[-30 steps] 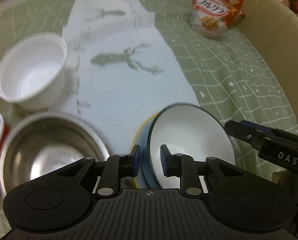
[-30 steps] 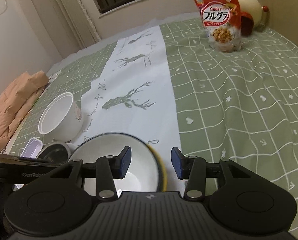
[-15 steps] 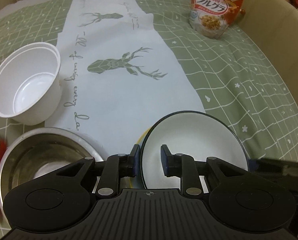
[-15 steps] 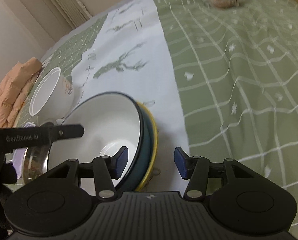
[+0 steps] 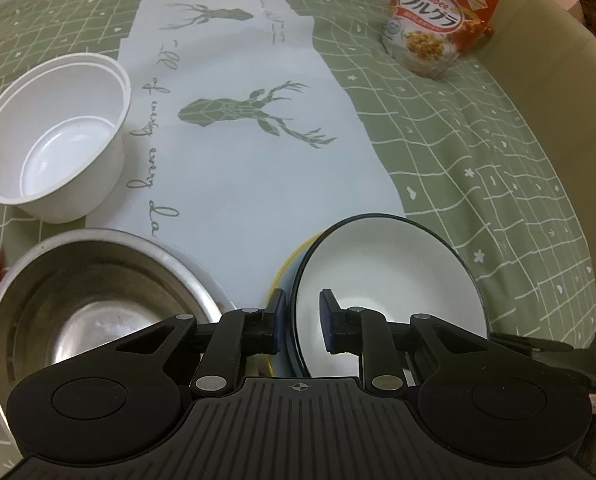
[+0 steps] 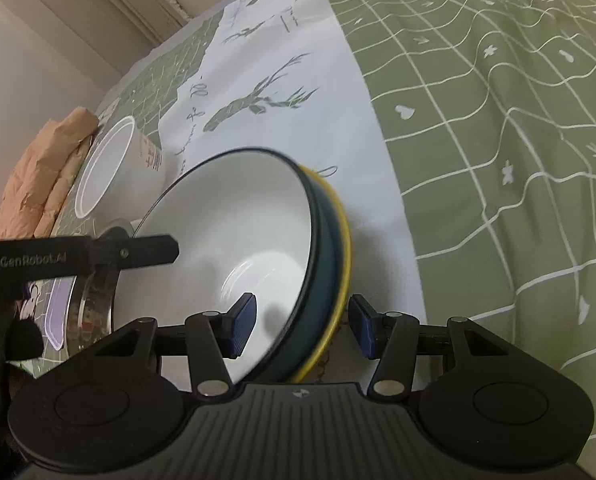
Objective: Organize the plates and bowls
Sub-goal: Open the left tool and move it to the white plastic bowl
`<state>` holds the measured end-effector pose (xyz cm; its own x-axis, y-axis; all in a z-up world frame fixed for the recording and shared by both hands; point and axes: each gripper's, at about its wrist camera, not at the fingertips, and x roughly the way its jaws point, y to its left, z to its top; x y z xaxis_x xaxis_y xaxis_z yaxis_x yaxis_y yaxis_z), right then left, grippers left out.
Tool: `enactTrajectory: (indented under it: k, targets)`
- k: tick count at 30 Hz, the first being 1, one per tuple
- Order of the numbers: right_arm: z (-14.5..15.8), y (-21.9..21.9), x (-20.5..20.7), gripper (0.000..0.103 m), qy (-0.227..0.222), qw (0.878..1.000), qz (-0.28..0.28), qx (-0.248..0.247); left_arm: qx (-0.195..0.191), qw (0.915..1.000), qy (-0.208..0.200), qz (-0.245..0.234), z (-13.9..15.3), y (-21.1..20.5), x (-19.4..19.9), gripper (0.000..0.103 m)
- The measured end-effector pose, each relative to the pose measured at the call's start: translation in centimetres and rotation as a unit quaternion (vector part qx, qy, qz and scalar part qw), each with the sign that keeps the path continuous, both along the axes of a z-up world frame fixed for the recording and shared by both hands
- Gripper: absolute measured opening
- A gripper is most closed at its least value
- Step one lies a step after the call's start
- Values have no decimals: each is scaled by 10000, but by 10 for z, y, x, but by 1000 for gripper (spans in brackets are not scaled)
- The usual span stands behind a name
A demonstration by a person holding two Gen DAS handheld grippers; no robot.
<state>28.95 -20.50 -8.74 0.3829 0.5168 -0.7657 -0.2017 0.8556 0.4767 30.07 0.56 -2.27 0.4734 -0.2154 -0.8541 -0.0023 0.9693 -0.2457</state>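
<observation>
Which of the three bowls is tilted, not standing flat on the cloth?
The dark-rimmed white bowl, leaning on a yellow-edged dish; the plastic bowl and steel bowl stand flat.

Bowl [image 5: 390, 276] white inside, teal outside; yellow-rimmed plate [image 6: 344, 240]; cloth [image 5: 478, 152] green w/ white grid.

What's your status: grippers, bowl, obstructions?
Left gripper just closing, clamped on tilted white bowl rim. Right gripper just opened, straddling both rims. Yellow-rimmed bowl nested beneath.

Two wrist cameras, each riding behind its own jaws and tilted steeply down at the green checked tablecloth [image 5: 478, 128]: left close over the dark-rimmed white bowl [image 5: 386, 280], right close beside it, both sharing that bowl and the white tub [image 6: 118, 168]
</observation>
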Motion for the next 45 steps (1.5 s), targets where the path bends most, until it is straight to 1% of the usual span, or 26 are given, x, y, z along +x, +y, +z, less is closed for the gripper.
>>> enactTrajectory:
  k: [2,4,5,9,11,15,18,22,24,29,34,37,39,41,42,44,45]
  targets:
    - [-2,1,1,51,32,10000,10,-2,46,10000,-34,-5,3,0,-2,22]
    - [-3,1,1,51,51,10000,8,-7,175,9998,-87,-45,9,-1,-4,23]
    - [-3,2,1,51,60,10000,9,-5,235,9997,-77,-45,12,-1,-5,28]
    - [-2,3,1,51,78,10000,25,32,340,9994,40,-64,11,5,-1,37]
    - [-2,4,0,51,73,10000,46,38,296,9994,151,-108,5,6,4,35]
    - [-3,4,-1,51,112,9999,52,42,-93,9990,406,-136,-15,8,14,33]
    - [-4,2,1,53,201,9996,14,176,-279,9984,440,-205,-27,6,20,31]
    - [-4,4,7,53,184,9997,-48,157,14,9993,201,-302,-30,-3,22,32]
    - [-3,8,10,56,125,9999,-58,83,110,9993,129,-342,-30,-6,22,32]
    - [5,20,22,58,-148,9994,-75,-289,36,9995,100,-313,-30,0,19,31]
    - [5,25,31,58,-192,9986,-94,-493,-99,9991,87,-415,-30,5,15,31]
    - [5,27,29,57,-225,9977,-33,-645,-267,9985,84,-474,-30,9,14,33]
    - [8,29,27,57,-290,9962,-3,-825,-451,9977,81,-499,-30,13,13,30]
    - [17,30,23,57,-459,9933,14,-1059,-671,9964,14,-518,-24,22,10,30]
    - [24,31,21,57,-628,9906,36,-1213,-777,9956,-33,-519,-20,27,8,31]
    - [42,34,17,57,-959,9829,76,-1567,-1013,9935,-176,-498,-9,42,4,32]
    - [52,37,17,58,-1124,9781,108,-1748,-1101,9924,-299,-460,-1,52,2,34]
